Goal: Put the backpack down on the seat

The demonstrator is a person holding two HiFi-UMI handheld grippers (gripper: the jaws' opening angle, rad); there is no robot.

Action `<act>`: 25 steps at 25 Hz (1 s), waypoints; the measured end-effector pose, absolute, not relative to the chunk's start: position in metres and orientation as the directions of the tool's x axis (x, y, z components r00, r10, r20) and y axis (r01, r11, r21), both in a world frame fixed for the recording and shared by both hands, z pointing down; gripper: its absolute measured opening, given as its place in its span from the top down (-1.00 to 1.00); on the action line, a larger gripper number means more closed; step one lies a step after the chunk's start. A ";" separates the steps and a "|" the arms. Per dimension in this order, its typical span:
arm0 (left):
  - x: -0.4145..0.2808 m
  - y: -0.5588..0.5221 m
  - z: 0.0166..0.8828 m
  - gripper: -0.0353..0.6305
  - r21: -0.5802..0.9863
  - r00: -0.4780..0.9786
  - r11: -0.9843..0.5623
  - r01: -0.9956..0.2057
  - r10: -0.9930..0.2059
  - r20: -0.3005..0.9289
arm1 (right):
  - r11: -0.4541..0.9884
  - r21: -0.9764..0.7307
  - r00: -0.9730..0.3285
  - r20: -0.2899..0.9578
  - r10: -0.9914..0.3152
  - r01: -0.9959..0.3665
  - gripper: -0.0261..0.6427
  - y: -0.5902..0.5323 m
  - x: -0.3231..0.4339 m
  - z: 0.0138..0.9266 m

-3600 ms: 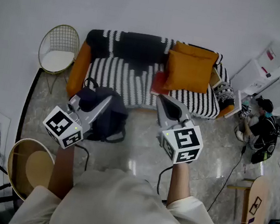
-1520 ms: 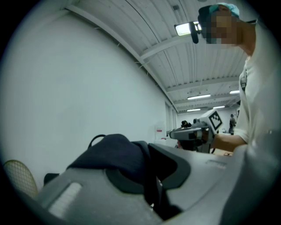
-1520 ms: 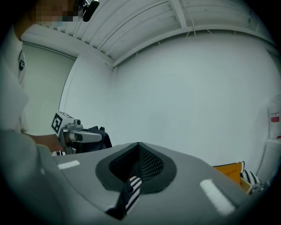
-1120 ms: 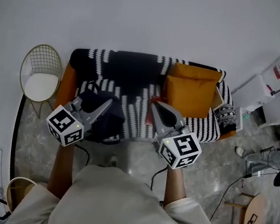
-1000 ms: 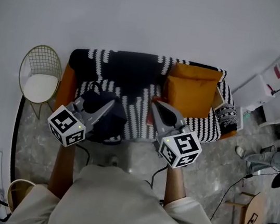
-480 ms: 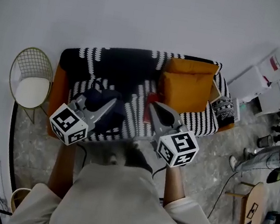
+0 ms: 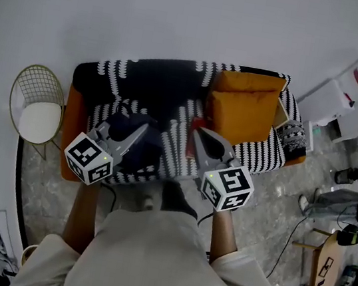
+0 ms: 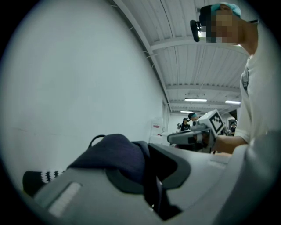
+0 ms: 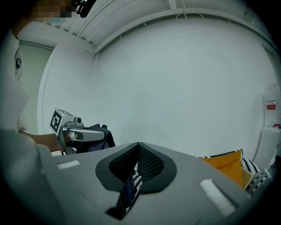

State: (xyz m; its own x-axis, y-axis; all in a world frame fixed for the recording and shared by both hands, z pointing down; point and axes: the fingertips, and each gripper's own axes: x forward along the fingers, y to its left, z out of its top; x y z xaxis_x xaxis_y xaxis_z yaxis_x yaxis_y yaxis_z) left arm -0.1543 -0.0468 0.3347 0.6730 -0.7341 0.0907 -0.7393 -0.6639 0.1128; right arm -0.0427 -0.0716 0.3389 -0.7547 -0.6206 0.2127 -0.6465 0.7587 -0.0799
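**Backpack (image 7: 148, 147) hanging from left tool (image 7: 139, 131) over sofa (image 7: 258, 155)**

Wire chair (image 7: 39, 110) with a white seat pad stands against the wall, just beside the sofa's left end. Next to it, the left tool is clamped on a fold of the dark blue backpack, with the fabric bunched between its narrow jaws. The bag sits over the left half of the black-and-white striped seat. I cannot tell whether its bottom touches the seat. Further right, the right tool (image 7: 200, 135) is apart from the bag, its jaw tips together and nothing gripped. Two orange cushions (image 7: 241, 112) lean on the sofa's right half.
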 end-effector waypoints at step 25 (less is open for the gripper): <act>-0.139 -0.339 0.420 0.78 0.231 0.687 -0.651 -0.723 -0.712 0.144 | 0.748 -0.171 -0.744 0.377 -0.552 -0.642 0.90 -0.320 -0.037 0.427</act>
State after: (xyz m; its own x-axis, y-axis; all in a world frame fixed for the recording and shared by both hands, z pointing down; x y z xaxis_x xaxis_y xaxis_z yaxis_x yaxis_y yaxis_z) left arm -0.1389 -0.3392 0.4201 0.6872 -0.7120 0.1442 -0.7230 -0.6511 0.2308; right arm -0.0373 -0.3203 0.4268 -0.7436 -0.5520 0.3772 -0.6418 0.7475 -0.1713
